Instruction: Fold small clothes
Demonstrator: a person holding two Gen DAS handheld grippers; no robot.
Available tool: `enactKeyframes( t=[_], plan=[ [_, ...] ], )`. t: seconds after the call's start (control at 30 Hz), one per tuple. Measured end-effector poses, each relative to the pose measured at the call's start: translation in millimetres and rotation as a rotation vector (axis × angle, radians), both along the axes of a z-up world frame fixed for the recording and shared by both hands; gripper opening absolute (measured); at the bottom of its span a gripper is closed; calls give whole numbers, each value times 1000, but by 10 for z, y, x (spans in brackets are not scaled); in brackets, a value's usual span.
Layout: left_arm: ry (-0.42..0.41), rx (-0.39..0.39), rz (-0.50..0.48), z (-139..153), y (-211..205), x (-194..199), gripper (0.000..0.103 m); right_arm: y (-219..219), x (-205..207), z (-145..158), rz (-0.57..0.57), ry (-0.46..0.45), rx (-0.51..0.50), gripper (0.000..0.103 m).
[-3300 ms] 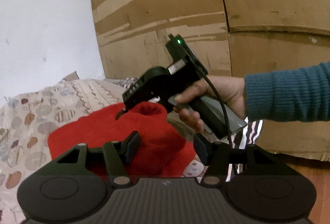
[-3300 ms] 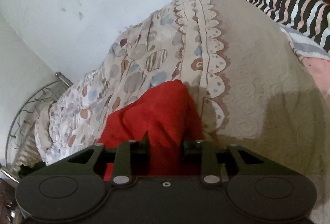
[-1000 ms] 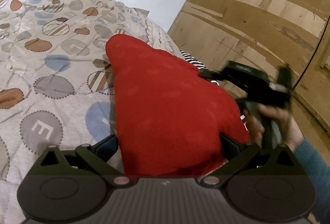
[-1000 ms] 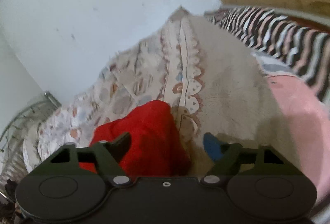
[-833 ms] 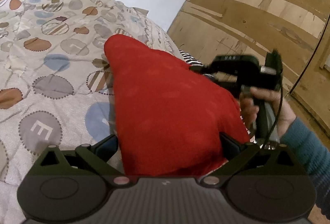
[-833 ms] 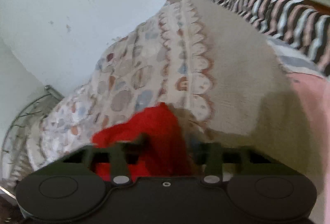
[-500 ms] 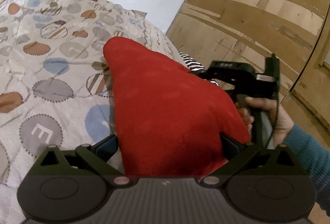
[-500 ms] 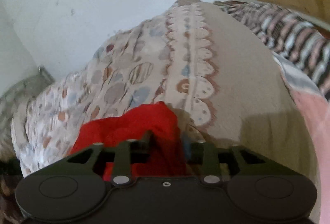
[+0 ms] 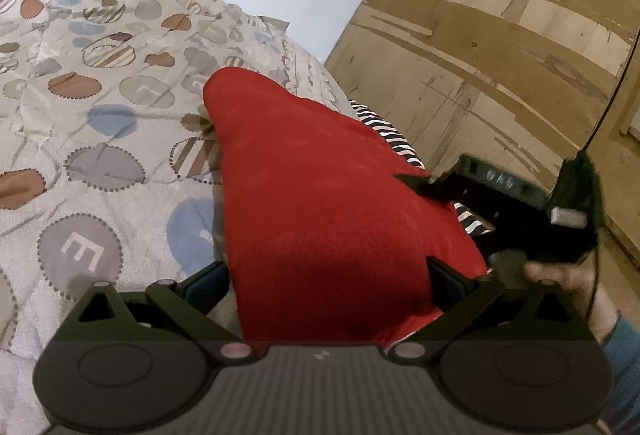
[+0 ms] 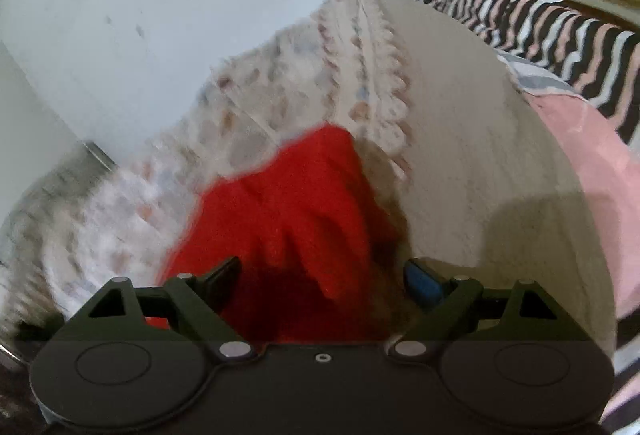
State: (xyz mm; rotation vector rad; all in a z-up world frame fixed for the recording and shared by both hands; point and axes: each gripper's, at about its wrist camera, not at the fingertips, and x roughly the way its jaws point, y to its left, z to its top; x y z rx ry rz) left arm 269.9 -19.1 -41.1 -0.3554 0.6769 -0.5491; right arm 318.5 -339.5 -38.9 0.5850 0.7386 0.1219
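1. On the bed, the red cloth (image 9: 320, 211) lies on the patterned quilt (image 9: 92, 139). Seen from the left wrist, it tapers from a broad near end to a rounded far tip, so its long axis runs away from the left gripper (image 9: 328, 279).
2. Left gripper: its jaws stand wide apart, one at each side of the cloth's broad near end, straddling it without pinching. Whether the pads touch the fabric I cannot tell.
3. Right gripper (image 9: 416, 187) comes in from the right side of the cloth, its tip at the cloth's right edge about halfway along. In its own view, which is blurred, the right gripper (image 10: 320, 279) has its jaws open, with the red cloth (image 10: 288, 219) lying between and ahead of them.
4. Neither gripper holds the cloth.
5. Both are close; the left sits squarely at the near end, the right at the side edge, beside the striped blanket (image 9: 394, 139).
6. My guess is that the next fold goes along that long axis, near end carried toward the far tip.
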Motion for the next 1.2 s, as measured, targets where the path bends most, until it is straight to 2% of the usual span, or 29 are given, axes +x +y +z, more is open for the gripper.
enactKeyframes(
  t=[0.13,0.37,0.47,0.6,0.67,0.77,0.87,1.0,1.1,1.2],
  plan=[
    [15,-22,1,-25,17,21,103,-11,9,-137,-13,-18,17,97],
    [20,-41,-1,-50,25,25,103,-65,26,-193,-2,-28,35,98],
    [23,-86,6,-24,108,16,103,-39,5,-204,-4,-53,33,100],
    [20,-136,-29,110,269,64,102,-10,-99,-230,-8,-129,33,102],
    [8,-189,-39,171,382,110,102,17,-170,-247,-18,-174,17,102],
    [18,-265,-5,207,535,241,102,68,-330,-331,-65,-263,-1,102],
    [58,-257,63,198,581,428,102,101,-511,-482,-126,-365,14,102],
    [94,-258,46,126,526,582,102,99,-749,-595,-193,-462,51,102],
    [114,-278,18,32,455,635,102,41,-908,-613,-187,-501,106,102],
    [119,-316,10,-48,442,656,102,-109,-982,-592,-156,-494,161,103]
  ],
)
